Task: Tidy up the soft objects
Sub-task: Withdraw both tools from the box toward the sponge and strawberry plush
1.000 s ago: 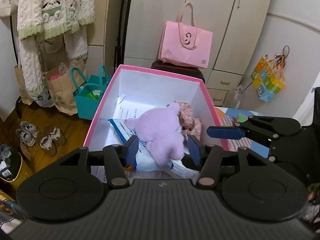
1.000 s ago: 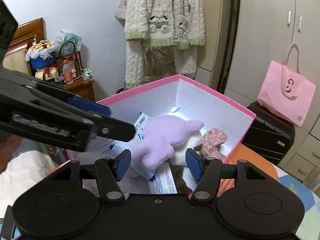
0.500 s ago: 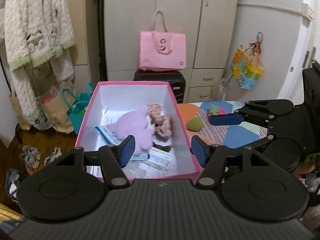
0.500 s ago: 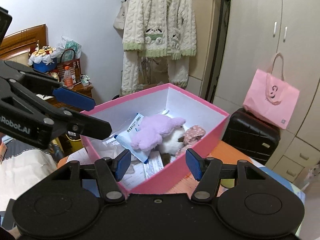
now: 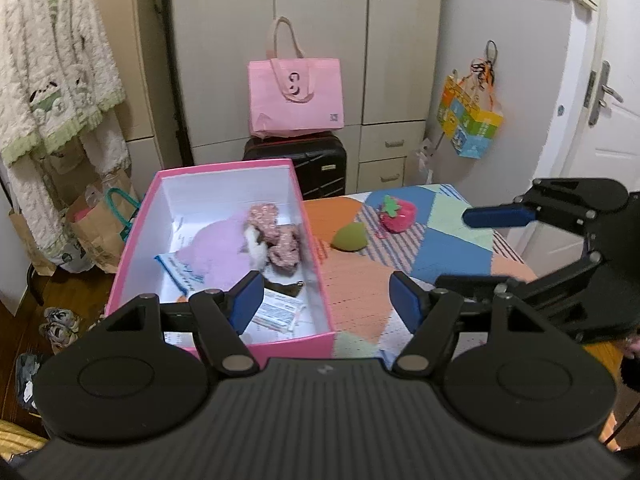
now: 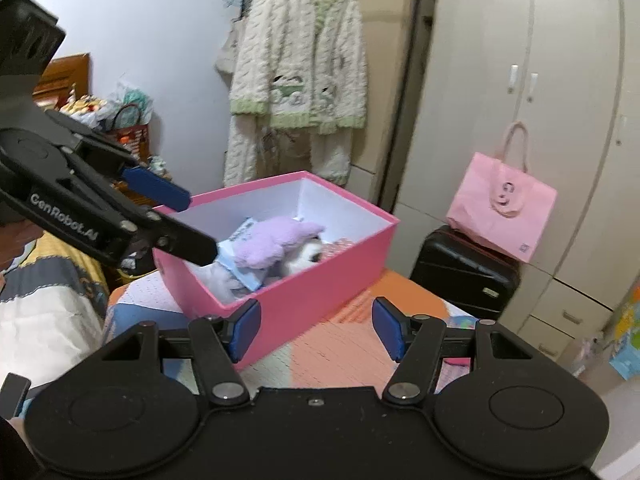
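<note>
A purple plush toy [image 5: 222,250] lies inside the pink box [image 5: 316,256] on the patchwork table [image 5: 440,248], its long axis running across the box — beside a floral cloth [image 5: 276,236]. Left gripper [image 5: 326,300] and right gripper [image 6: 316,330] hover with fingers spread, empty. A green pouch [image 5: 351,237] and strawberry toy [image 5: 397,213] sit right of the box.

Both grippers are matte black with round hubs, silver pivot screws and blue finger pads [image 5: 247,296]. The left gripper [image 6: 188,224] bears white "GenRobot.AI" lettering.
</note>
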Demonstrator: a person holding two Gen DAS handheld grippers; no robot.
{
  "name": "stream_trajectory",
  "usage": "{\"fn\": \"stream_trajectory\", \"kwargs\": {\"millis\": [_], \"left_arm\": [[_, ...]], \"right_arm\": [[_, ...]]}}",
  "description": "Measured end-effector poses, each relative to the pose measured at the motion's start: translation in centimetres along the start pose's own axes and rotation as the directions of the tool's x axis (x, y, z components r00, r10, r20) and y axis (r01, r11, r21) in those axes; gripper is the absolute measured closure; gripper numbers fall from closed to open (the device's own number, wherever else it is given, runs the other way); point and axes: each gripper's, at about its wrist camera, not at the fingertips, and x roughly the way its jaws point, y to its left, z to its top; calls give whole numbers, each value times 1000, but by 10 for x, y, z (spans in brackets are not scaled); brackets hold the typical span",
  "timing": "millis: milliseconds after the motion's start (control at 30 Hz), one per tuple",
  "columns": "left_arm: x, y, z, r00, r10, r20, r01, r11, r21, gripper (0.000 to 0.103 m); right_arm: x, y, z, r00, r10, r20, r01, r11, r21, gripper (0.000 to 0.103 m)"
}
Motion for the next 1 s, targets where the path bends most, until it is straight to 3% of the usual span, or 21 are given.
{"fn": "stream_trajectory", "kwargs": {"millis": [400, 600, 733, 1000], "left_arm": [[26, -53, 22, 999, -51, -7, 51, 997, 64, 30], [65, -76, 27, 999, -53, -12, 54, 995, 82, 30], [94, -89, 28, 1000, -13, 11, 12, 995, 96, 30], [144, -99, 32, 998, 67, 20, -68, 997, 39, 30]], "right_arm": [[-40, -80, -30, 993, -86, 84, 70, 981, 180, 36], [-22, -124, -48, 993, -61, 101, 28, 955, 295, 36], [-4, -149, -58, 992, -61, 107, 20, 937, 348, 36], [41, -179, -75, 993, -78, 87, 42, 932, 360, 36]]}}
